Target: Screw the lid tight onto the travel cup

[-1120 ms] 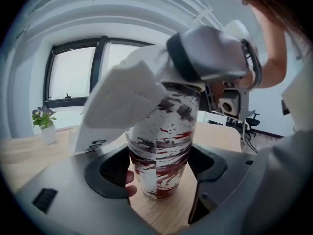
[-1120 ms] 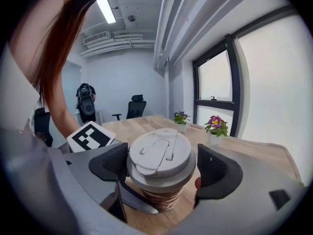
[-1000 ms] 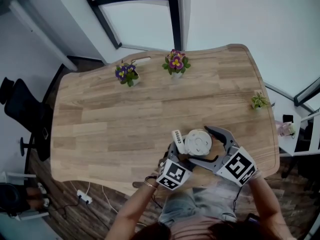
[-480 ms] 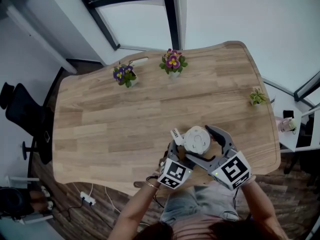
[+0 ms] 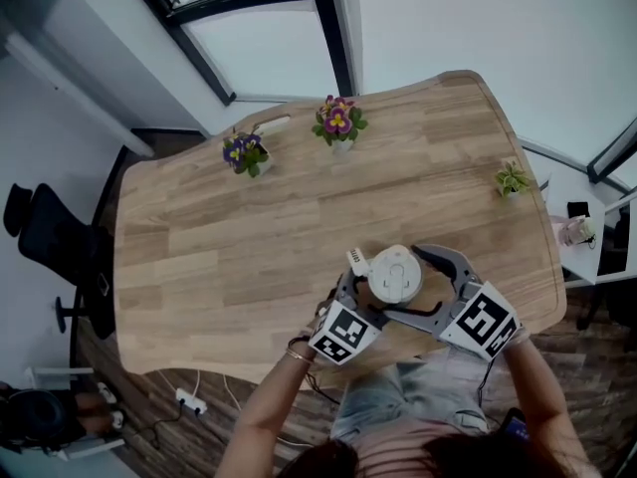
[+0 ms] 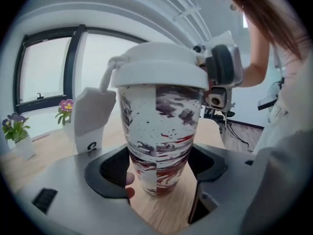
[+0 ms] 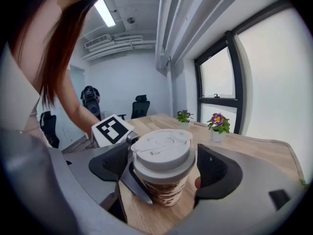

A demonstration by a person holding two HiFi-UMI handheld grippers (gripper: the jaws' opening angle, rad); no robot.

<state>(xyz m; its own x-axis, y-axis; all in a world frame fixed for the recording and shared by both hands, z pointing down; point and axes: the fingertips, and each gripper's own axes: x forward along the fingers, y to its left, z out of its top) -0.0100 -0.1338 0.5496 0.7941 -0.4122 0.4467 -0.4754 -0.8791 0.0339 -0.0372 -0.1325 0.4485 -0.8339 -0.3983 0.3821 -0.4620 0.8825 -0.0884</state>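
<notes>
The travel cup (image 5: 395, 274), marbled red, black and white with a white lid (image 7: 163, 151), stands near the table's front edge. My left gripper (image 5: 366, 297) is shut on the cup's lower body (image 6: 159, 146), its pads pressed against both sides. My right gripper (image 5: 403, 282) straddles the lid at rim height, open. Its pads (image 7: 215, 173) sit close to the lid, with a thin gap showing on each side. The lid sits level on the cup. A fingertip (image 6: 128, 180) shows beside the cup's base.
A small white box (image 5: 356, 261) printed "COFFEE" stands just left of the cup. Two potted flowers (image 5: 338, 122) (image 5: 244, 152) stand at the table's far edge and a small green plant (image 5: 513, 180) at the right. The wooden table's front edge (image 5: 249, 366) is close to the grippers.
The right gripper swung clockwise around the lid, then back counterclockwise to about where it began. The left gripper and the cup stayed where they were.
</notes>
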